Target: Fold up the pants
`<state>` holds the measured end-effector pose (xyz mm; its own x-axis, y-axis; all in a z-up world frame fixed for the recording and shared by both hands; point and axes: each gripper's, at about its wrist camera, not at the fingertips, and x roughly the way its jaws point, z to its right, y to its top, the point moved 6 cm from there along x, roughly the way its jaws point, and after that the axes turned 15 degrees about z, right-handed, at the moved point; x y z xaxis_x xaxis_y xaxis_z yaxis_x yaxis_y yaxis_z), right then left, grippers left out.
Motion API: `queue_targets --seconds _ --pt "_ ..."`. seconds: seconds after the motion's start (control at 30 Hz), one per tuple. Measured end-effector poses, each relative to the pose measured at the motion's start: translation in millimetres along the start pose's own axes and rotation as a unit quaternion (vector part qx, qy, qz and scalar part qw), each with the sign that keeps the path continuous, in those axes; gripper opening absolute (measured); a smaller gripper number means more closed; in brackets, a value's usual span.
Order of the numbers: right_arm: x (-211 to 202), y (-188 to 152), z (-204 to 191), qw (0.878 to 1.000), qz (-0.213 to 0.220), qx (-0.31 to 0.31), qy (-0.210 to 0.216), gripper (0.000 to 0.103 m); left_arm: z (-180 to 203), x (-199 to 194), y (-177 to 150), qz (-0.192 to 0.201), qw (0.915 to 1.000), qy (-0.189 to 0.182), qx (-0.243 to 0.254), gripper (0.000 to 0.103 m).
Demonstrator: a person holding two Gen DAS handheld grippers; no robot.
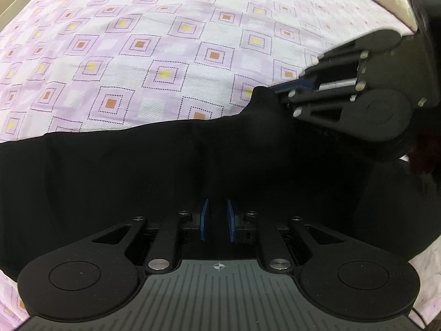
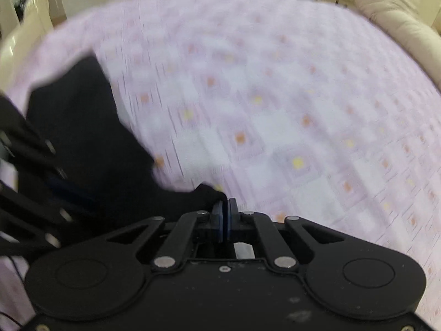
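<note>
The bed sheet (image 1: 171,44), lilac with dotted squares, covered the whole work surface. The black pants (image 1: 165,171) lay on it as a broad dark band, their long axis running left to right across the left wrist view, the far edge rising to a pulled-up peak at the right. Which end was the waistband could not be told. The right wrist view, blurred, showed the pants (image 2: 82,138) stretching away toward the upper left, and alone showed a cream sofa (image 2: 391,19) beyond the bed and a pale chair (image 2: 24,27) at the left edge. The right gripper (image 1: 278,89) was pressed together on that raised peak of cloth; its own camera (image 2: 225,207) confirmed the blue pads pinching a fold. The left gripper (image 1: 217,220) sat over the near part of the pants, blue pads (image 1: 204,219) a narrow gap apart, with dark cloth between and beneath; whether it gripped could not be told.
</note>
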<state>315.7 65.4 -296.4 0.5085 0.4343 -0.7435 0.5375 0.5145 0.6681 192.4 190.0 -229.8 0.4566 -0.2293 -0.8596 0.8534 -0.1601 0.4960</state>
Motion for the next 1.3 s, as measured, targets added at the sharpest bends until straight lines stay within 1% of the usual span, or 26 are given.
queue_targets --seconds 0.03,0.07,0.1,0.13,0.17,0.2,0.27,0.33,0.4,0.47,0.53,0.57,0.6,0.67,0.7,0.83,0.87,0.9,0.93,0.97,1.03,1.07,1.13,1.23,1.3 --pt "-4 0 3 1.0 0.01 0.016 -0.006 0.009 0 -1 2 -0.004 1.0 -0.001 0.001 0.014" --pt "-12 2 9 0.999 0.021 0.043 -0.018 0.011 0 -2 4 -0.007 1.0 0.0 0.001 0.014" --pt "-26 5 18 0.996 0.046 0.071 -0.038 0.016 1 -4 8 -0.008 1.0 -0.002 0.0 0.014" --pt "-44 7 29 0.99 0.078 0.098 -0.062 0.023 2 -8 12 -0.001 1.0 -0.008 -0.001 0.014" --pt "-61 6 39 0.984 0.096 0.124 -0.086 0.024 5 -13 17 0.009 0.9998 -0.019 0.002 0.014" --pt "-79 2 50 0.977 0.105 0.153 -0.107 0.024 10 -16 23 0.018 0.9994 -0.029 0.007 0.014" --pt "-110 -13 65 0.966 0.109 0.191 -0.138 0.024 23 -20 36 0.034 0.9978 -0.05 0.025 0.014" --pt "-139 -33 68 0.96 0.101 0.208 -0.161 0.024 37 -16 50 0.043 0.9957 -0.069 0.043 0.014" --pt "-162 -55 63 0.956 0.084 0.222 -0.172 0.024 46 -7 60 0.049 0.9946 -0.073 0.054 0.014" --pt "-178 -75 51 0.955 0.066 0.229 -0.175 0.024 50 10 70 0.048 0.9946 -0.07 0.06 0.014" --pt "-187 -95 37 0.954 0.047 0.239 -0.176 0.024 48 34 72 0.023 0.9961 -0.059 0.06 0.014" --pt "-193 -104 31 0.953 0.039 0.245 -0.176 0.024 46 43 71 0.015 0.9969 -0.058 0.052 0.01" --pt "-196 -112 25 0.952 0.032 0.248 -0.174 0.024 45 47 72 0.016 0.9972 -0.064 0.035 0.009" --pt "-196 -119 14 0.954 0.02 0.244 -0.172 0.024 44 50 73 0.008 0.998 -0.061 0.014 0.009" --pt "-192 -121 9 0.956 0.012 0.238 -0.169 0.024 47 50 72 0.007 0.9982 -0.058 0.012 0.009" --pt "-162 -125 8 0.959 -0.018 0.232 -0.162 0.022 51 52 72 0.012 0.9984 -0.045 0.031 0.007" --pt "-152 -133 12 0.959 -0.039 0.228 -0.167 0.021 51 53 72 0.011 0.9988 -0.039 0.027 0.005" --pt "-146 -131 15 0.957 -0.046 0.227 -0.175 0.019 51 55 73 0.011 0.9992 -0.034 0.02 0.003" --pt "-149 -132 23 0.955 -0.032 0.234 -0.181 0.016 53 60 76 0.011 0.9995 -0.029 0.009 0.003" --pt "-149 -131 30 0.951 -0.026 0.243 -0.19 0.016 52 62 77 0.012 0.9996 -0.024 -0.01 0.003" --pt "-152 -130 41 0.944 -0.027 0.26 -0.199 0.017 51 65 83 0.011 0.9995 -0.012 -0.028 0.003" --pt "-155 -130 42 0.942 -0.024 0.266 -0.201 0.017 54 63 84 0.013 0.9997 -0.004 -0.02 0.003" --pt "-172 -129 44 0.938 -0.007 0.27 -0.218 0.028 62 54 84 0.028 0.9996 0.009 0.006 0.003" --pt "-210 -139 43 0.932 0.019 0.283 -0.226 0.028 69 25 82 0.069 0.9974 0.016 0.013 0.003" --pt "-240 -154 41 0.93 0.025 0.282 -0.236 0.028 80 4 75 0.094 0.9952 0.019 0.021 0.003"
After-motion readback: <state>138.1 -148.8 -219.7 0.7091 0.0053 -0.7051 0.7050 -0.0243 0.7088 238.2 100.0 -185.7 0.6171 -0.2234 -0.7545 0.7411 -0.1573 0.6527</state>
